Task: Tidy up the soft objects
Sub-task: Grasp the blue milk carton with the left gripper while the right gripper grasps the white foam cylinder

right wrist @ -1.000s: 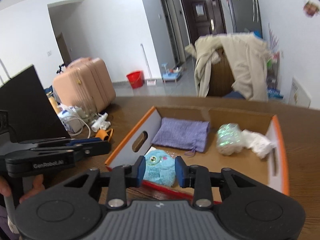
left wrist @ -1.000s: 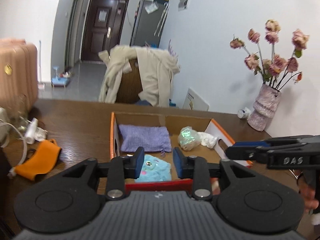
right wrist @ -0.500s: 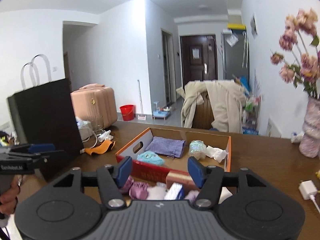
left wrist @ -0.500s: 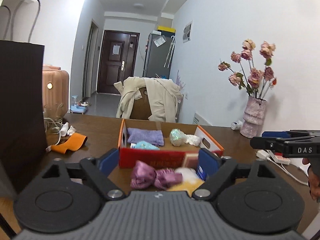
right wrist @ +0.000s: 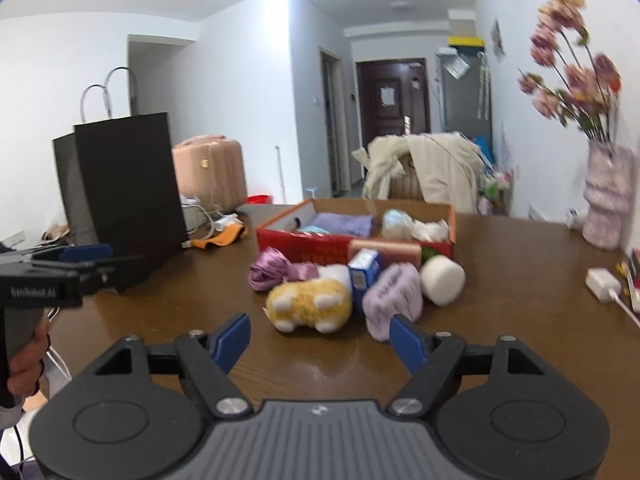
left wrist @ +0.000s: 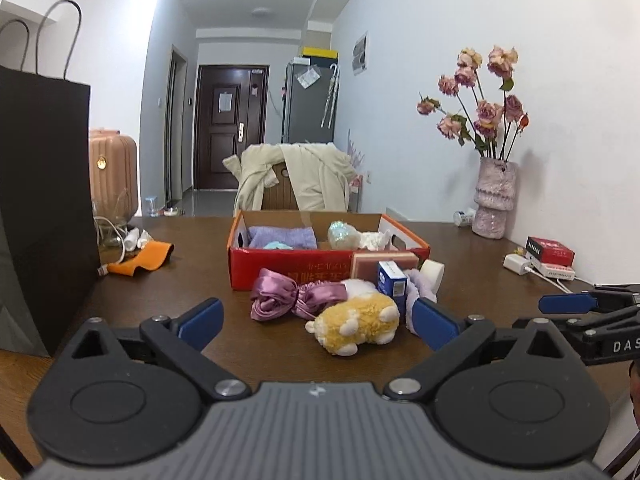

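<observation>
A red cardboard box (left wrist: 320, 270) (right wrist: 320, 250) holds a purple cloth (left wrist: 282, 237), a teal plush, a shiny ball (left wrist: 340, 234) and a white cloth. On the table before it lie a purple satin bow (left wrist: 276, 294) (right wrist: 268, 270), a yellow plush (left wrist: 356, 322) (right wrist: 306, 304), a blue carton (left wrist: 392, 282) (right wrist: 364, 268), a lilac fluffy piece (right wrist: 394, 296) and a white roll (right wrist: 442, 280). My left gripper (left wrist: 318, 320) (right wrist: 86, 256) and right gripper (right wrist: 319, 340) (left wrist: 568, 304) hover short of this pile. Both jaws are opening, with nothing between the pads.
A tall black paper bag (left wrist: 40, 200) (right wrist: 120, 192) stands at the left, with an orange cloth (left wrist: 140, 262) and cables beside it. A vase of flowers (left wrist: 494, 200), a white charger (left wrist: 518, 262) and a red packet (left wrist: 550, 250) sit at the right. A coat-draped chair (left wrist: 296, 184) stands behind the table.
Both grippers have pulled back from over the box to the near side of the table, and their jaws have spread wide. The teal plush stays in the box.
</observation>
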